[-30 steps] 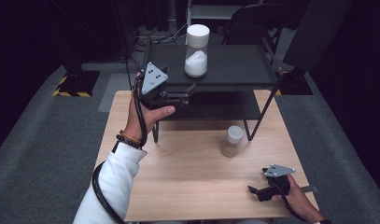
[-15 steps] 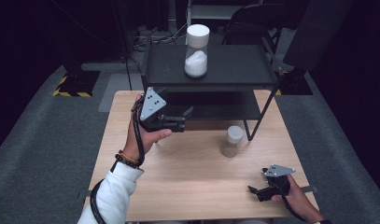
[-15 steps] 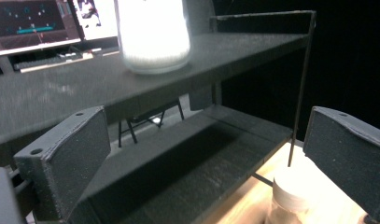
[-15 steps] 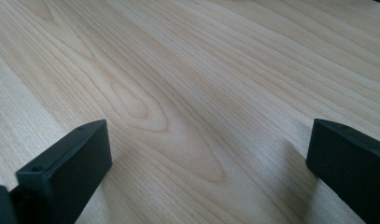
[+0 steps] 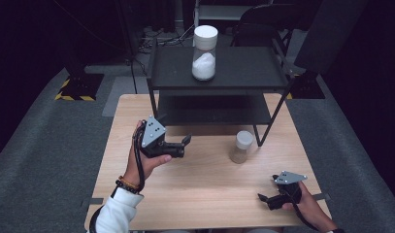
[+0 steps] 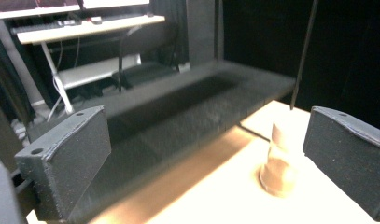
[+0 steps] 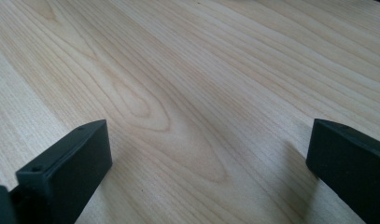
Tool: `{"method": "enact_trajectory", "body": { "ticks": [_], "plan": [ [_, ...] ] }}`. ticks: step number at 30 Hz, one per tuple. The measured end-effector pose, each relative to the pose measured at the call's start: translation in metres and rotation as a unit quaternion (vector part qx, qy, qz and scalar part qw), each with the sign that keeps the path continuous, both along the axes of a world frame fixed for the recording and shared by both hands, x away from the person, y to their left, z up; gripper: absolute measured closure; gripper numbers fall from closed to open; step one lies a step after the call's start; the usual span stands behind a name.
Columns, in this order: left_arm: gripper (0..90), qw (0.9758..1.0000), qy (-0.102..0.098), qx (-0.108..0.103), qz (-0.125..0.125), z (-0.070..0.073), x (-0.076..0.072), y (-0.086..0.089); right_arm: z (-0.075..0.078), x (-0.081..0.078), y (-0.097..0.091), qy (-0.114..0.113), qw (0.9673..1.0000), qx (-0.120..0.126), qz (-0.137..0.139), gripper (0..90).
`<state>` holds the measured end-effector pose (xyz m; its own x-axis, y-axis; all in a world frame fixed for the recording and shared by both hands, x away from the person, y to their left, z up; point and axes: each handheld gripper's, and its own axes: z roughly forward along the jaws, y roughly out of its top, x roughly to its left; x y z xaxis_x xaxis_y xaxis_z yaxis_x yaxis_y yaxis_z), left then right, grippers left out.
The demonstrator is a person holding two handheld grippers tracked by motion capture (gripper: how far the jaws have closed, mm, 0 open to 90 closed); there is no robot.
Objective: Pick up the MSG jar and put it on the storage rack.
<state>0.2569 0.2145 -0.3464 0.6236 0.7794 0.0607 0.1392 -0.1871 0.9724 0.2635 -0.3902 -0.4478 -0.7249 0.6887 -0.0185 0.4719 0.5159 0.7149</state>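
I'm holding my left claw [image 5: 185, 143] released above the pale wood-grain counter [image 5: 200, 189], facing the small round jar [image 5: 241, 147] (white-capped) beside the black metal shelf [image 5: 243, 68]; my right claw [image 5: 263, 200] is resting released.

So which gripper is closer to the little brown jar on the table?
The left. The left gripper hovers beside the small jar, jaws open and pointing toward it across bare wood. The right gripper rests lower on the table, near its front edge, farther away.
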Motion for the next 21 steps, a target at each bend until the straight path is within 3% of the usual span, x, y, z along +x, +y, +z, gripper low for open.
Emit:
{"method": "enact_trajectory", "body": {
  "ticks": [13,21],
  "plan": [
    [0.7,0.9986,0.052,-0.008,0.012,-0.044,-0.013,0.014,0.0,0.0,0.0,0.0,1.0,0.0,0.0,0.0],
    [0.7,0.9965,0.081,0.007,0.021,-0.066,-0.02,0.018,0.0,0.0,0.0,0.0,1.0,0.0,0.0,0.0]
  ]
}}
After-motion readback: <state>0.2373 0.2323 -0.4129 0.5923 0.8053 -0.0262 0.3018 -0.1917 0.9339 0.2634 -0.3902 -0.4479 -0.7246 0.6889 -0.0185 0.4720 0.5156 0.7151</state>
